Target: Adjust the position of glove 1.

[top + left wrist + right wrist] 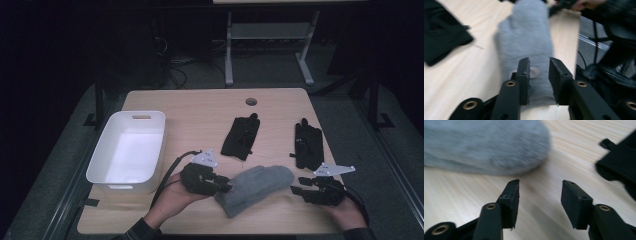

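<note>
A grey mitten [260,182] lies slantwise near the table's front edge. My left gripper [225,187] is at its cuff end. In the left gripper view the jaws [539,62] stand on either side of the cuff of the mitten [526,37]; the grey fabric fills the gap between the pads. My right gripper [295,189] rests just right of the mitten's rounded tip. In the right gripper view it [540,185] is open over bare wood, with the mitten tip [486,145] just ahead to the left, apart from the jaws.
Two black gloves [241,136] [307,145] lie flat farther back on the wooden table. A white bin [100,165] stands at the left. A cable hole [251,101] sits near the far edge. Desk legs and cables stand beyond the table.
</note>
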{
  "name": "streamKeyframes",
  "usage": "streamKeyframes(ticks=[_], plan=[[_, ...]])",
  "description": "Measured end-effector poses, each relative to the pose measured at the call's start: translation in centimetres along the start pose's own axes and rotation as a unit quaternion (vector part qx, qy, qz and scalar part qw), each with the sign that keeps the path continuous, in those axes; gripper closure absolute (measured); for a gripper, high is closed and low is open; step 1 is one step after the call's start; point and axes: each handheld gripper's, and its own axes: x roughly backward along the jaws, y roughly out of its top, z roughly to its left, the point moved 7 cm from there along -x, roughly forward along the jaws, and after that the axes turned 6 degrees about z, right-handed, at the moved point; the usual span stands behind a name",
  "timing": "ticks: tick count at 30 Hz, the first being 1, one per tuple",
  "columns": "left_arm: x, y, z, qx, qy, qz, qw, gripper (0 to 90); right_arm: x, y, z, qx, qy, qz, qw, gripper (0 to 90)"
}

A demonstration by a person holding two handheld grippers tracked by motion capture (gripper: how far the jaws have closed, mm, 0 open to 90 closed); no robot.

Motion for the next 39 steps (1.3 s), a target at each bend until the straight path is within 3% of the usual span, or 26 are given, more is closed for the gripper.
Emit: streamKeyframes(ticks=[3,6,8,10,12,14,19,30,34,39], plan=[[-0.9,-0.2,1.8,0.018,0.015,0.01,0.9997,78.7,0.0,0.0,1.2,0.009,0.01,0.007,0.9999,63.7],[-2.2,-0.5,2.8,0.037,0.009,0.019,0.9991,79.4,0.1,0.1,2.6,0.018,0.03,0.012,0.9993,73.0],[-3.1,-0.6,2.5,0.034,0.0,0.027,0.9991,79.1,-0.2,0.1,3.7,0.027,0.046,0.02,0.9984,80.5],[-3.5,-0.6,2.0,0.024,0.004,0.033,0.9991,78.3,-0.8,0.2,4.5,0.044,0.057,0.027,0.997,86.2],[-3.6,-0.6,1.6,0.022,0.004,0.031,0.9993,77.9,-1.5,0.5,5.5,0.053,0.067,0.033,0.9958,87.6],[-3.6,-0.8,1.4,0.021,0.006,0.029,0.9993,77.5,-2.3,1.0,6.1,0.065,0.076,0.034,0.9944,87.5],[-3.2,-1.4,1.2,0.018,0.013,0.029,0.9993,75.9,-3.8,2.0,6.8,0.081,0.069,0.037,0.9936,87.6],[-1.9,-2.8,1.5,0.029,0.027,0.03,0.9987,71.6,-6.4,4.3,8.0,0.1,0.076,0.035,0.9915,88.3],[-1.4,-2.1,2.0,0.036,0.037,0.015,0.9986,62.6,-6.0,4.1,7.4,0.097,0.074,0.037,0.9919,77.9],[-1.5,-0.3,3.2,0.052,0.037,-0.004,0.998,44.6,-4.5,3.5,5.3,0.072,0.045,0.018,0.9962,60.1]])
